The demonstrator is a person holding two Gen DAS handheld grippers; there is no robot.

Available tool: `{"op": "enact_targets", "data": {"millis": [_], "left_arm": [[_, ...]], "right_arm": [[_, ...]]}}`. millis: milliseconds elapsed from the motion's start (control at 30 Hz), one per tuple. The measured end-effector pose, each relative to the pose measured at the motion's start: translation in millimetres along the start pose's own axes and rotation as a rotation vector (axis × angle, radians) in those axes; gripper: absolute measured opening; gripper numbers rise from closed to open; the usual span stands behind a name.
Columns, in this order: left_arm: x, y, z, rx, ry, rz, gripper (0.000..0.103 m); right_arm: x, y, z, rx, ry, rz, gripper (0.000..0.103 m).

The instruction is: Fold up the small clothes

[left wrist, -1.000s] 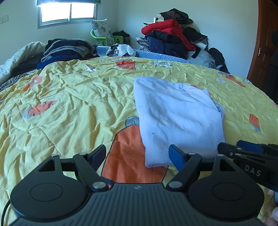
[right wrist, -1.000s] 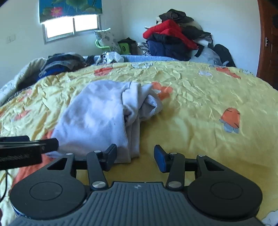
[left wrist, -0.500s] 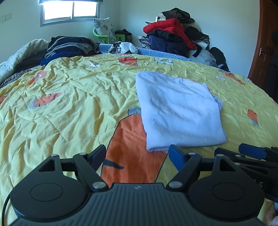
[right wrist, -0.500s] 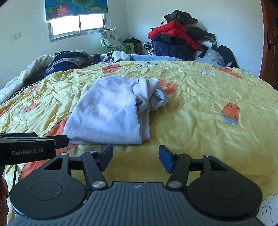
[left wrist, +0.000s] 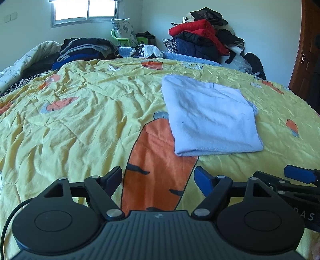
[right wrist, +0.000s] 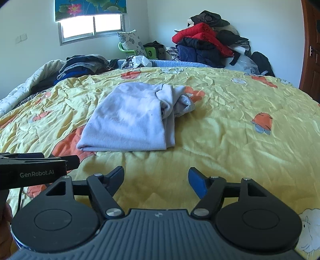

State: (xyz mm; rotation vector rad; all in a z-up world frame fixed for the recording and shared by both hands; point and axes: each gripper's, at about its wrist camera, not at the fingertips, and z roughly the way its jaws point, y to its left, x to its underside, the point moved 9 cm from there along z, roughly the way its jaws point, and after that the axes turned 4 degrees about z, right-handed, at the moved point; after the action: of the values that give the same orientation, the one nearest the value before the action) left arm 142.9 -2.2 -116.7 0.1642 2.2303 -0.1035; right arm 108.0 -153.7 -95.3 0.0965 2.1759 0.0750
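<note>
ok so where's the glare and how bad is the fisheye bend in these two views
Left wrist view: the window is blown out white, and the door frame bows inward at the right edge. Right wrist view: the window is overexposed below its blind, and the bed bulges like a dome; the garment stays sharp.

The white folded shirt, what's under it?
The white folded shirt lies on the yellow carrot quilt, covering the top of a big orange carrot print. Whatever else is beneath is hidden.
</note>
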Motion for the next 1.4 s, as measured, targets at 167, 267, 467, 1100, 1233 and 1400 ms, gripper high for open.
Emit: {"op": "enact_targets", "data": {"millis": [167,267,467,1100,1233,1400], "left_arm": [[5,1,-1,-0.005,0.001,0.007,0.079],[9,1,-2,-0.009,0.000,0.014,0.079],[13,1,-4,-0.014,-0.010,0.020,0.083],[20,0,-5,-0.047,-0.019,0.040,0.100],[20,0,-5,-0.047,-0.019,0.040,0.100],[20,0,-5,-0.046,-0.018,0.039,0.100]], "right_arm": [[5,2,-4,-0.001,0.002,-0.004,0.078],[8,2,-7,-0.002,0.005,-0.003,0.079],[13,2,-9,-0.003,0.010,-0.005,0.080],[25,2,-16,-0.010,0.017,-0.001,0.087],[26,2,-17,-0.011,0.016,0.003,0.087],[26,2,-18,-0.011,0.018,0.004,0.088]]}}
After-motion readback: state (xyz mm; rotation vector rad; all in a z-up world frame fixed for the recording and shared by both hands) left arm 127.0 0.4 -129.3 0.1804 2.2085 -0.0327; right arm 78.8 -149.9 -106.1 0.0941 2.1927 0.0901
